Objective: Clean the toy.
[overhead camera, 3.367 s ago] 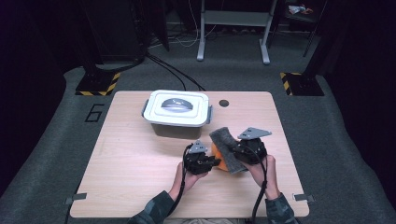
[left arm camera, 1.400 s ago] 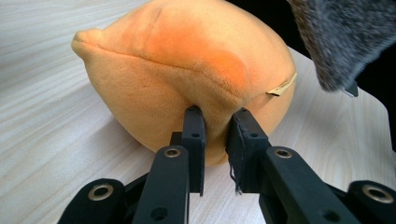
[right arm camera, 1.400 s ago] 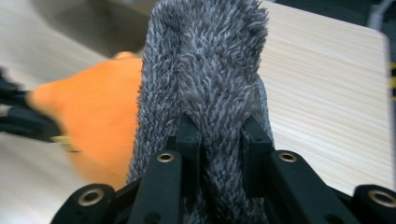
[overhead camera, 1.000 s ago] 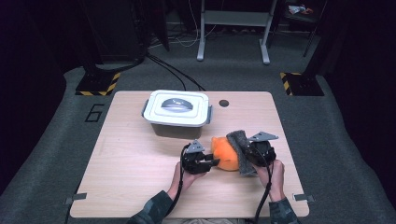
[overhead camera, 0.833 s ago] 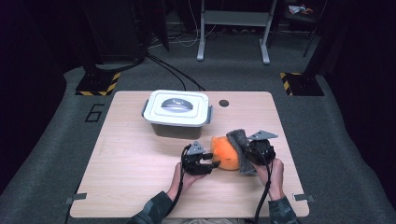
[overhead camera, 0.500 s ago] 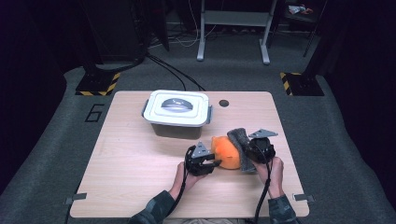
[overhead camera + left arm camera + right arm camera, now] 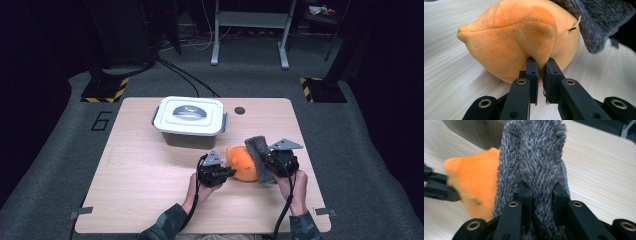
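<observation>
Pinched from both sides on a pale wooden table point(image 7: 150, 200): an orange plush toy point(image 7: 241, 162) with a grey fuzzy part point(image 7: 257, 152), lying on the right half of the tabletop, nearer the near edge than the far one. Just beyond it, toward the far edge and slightly left, a white lidded container point(image 7: 189, 116) with grey latches; close behind that, a small round hole point(image 7: 239, 110) in the tabletop. Wide bare wood across the left half, a narrower bare strip to the right of the toy, and a band of free surface along the near edge, crossed by two forearms. Around the table, dark carpet and, well apart at the far corners, yellow-and-black striped stand feet point(image 7: 105, 90). Left hand point(image 7: 197, 187) reaching in from the near edge, knuckles up, the left gripper point(image 7: 231, 171) held low and roughly level, aimed right into the toy. Jaws just closed, now drawn nearly together on a fold of orange fabric, as seen up close in the left gripper view point(image 7: 540, 66). Right hand point(image 7: 295, 182) likewise low, the right gripper point(image 7: 262, 162) aimed left and a little away, jaws clamped tight around a ridge of the grey fuzzy part point(image 7: 536, 165), black cables trailing back toward the sleeves.
</observation>
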Demonstrator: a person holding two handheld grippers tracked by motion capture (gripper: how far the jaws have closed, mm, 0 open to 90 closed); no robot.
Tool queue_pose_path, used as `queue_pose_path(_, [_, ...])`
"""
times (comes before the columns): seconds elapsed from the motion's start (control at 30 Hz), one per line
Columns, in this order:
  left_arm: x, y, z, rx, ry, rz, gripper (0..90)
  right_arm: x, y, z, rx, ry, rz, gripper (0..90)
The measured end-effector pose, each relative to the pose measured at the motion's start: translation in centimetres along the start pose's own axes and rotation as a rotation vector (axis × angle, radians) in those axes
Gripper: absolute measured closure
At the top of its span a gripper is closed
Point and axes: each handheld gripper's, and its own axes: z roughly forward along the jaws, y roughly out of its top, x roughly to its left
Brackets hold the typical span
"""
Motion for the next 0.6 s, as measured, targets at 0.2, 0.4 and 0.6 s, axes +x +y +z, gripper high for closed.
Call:
queue_pose_path(0.2, [-0.6,0.5,-0.4,-0.001,-0.002,-0.035,83.5,2.5,0.9,-1.6,-0.050,0.040,-0.060,74.2])
queue_pose_path(0.4, [-0.9,0.4,-0.3,0.007,0.010,-0.038,83.4,5.1,0.8,-0.3,-0.009,0.040,-0.129,74.1])
queue_pose_path(0.6, [-0.7,0.2,-0.2,0.021,0.040,0.017,82.4,5.2,0.9,1.0,-0.001,0.022,-0.142,74.2])
